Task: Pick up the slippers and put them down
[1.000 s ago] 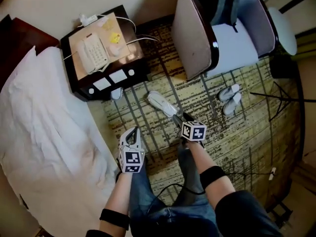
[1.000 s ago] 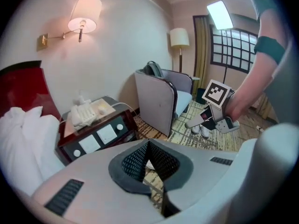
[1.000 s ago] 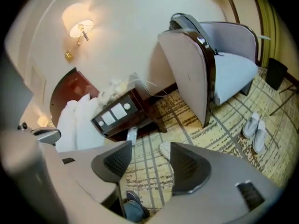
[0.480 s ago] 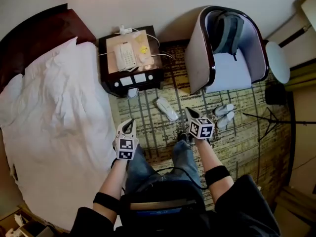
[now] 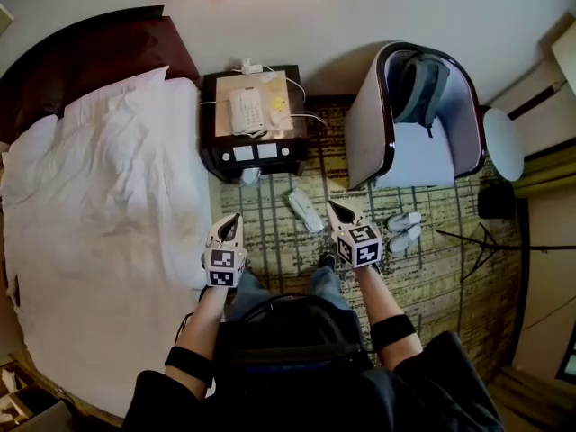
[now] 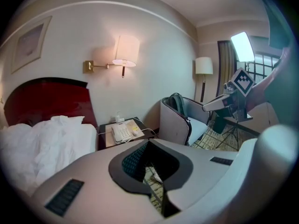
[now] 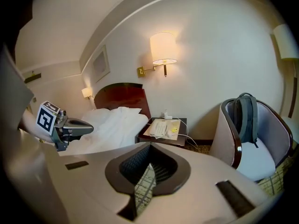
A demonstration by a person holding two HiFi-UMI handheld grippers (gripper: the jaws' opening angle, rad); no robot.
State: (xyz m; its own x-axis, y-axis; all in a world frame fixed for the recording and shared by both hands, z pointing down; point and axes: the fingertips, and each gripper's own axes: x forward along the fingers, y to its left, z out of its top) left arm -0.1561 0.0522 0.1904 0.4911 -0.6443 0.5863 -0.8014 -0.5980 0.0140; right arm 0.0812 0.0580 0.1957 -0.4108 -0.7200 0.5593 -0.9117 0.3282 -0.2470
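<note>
Now left gripper (image 5: pixel 236 217) and right gripper (image 5: pixel 331 207) both closed, empty. White slipper (image 5: pixel 304 211) lies on carpet (image 5: pixel 279 241) below, between them, nearer the right, long axis angled toward nightstand (image 5: pixel 216 142).

The slippers (image 5: pixel 405 220) are white, the carpet (image 5: pixel 270 234) yellow-olive and crossed by dark grid lines. The bedding (image 5: pixel 108 205) is white, the headboard (image 5: pixel 90 52) deep red, the telephone (image 5: pixel 246 111) white, the armchair (image 5: pixel 364 138) pale grey with dark trim.
</note>
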